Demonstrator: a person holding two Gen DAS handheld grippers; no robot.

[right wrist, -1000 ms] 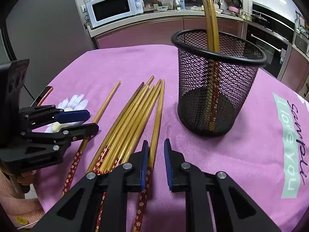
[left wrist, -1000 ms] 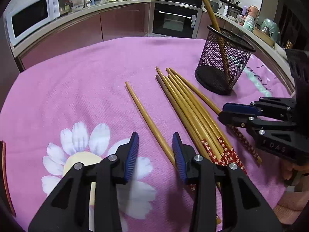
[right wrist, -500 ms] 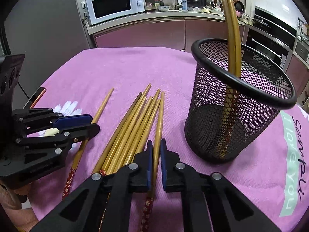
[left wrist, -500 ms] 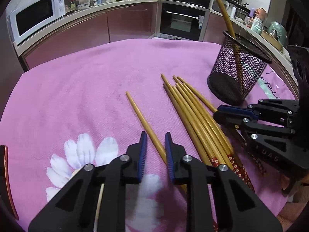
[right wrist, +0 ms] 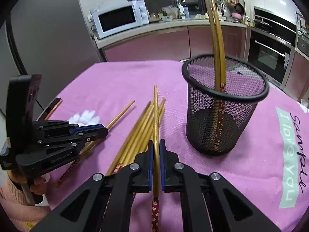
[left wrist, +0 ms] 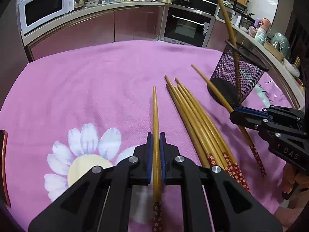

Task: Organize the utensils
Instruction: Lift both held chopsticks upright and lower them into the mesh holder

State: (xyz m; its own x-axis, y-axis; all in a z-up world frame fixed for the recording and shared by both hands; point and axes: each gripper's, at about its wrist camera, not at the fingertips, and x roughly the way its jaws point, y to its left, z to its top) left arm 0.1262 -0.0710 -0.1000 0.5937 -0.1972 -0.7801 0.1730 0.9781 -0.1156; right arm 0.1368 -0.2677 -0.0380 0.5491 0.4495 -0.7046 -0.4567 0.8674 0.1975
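Observation:
My left gripper (left wrist: 156,148) has its jaws closing, pads pressed on a single bamboo chopstick (left wrist: 155,112) that points away along the fingers. To its right a bundle of several chopsticks (left wrist: 195,123) lies on the pink cloth. My right gripper (right wrist: 156,150) is shut on another chopstick (right wrist: 155,114), its tip raised above the bundle (right wrist: 139,131). In the left wrist view the right gripper (left wrist: 234,114) holds that chopstick (left wrist: 210,85) in front of the black mesh cup (left wrist: 249,71). The cup (right wrist: 243,98) holds two chopsticks (right wrist: 217,38) upright. The left gripper (right wrist: 105,132) shows at the left.
A flat dark object with an orange edge (left wrist: 4,164) lies at the cloth's left edge. The pink cloth (left wrist: 96,89) has a daisy print (left wrist: 87,150) and lettering (right wrist: 291,154) on the right. Kitchen counters with a microwave (right wrist: 119,19) and an oven (left wrist: 189,29) ring the table.
Both grippers have closed, each on one chopstick. The left one's chopstick now lines up with its fingers. The right gripper's chopstick has lifted off the bundle.

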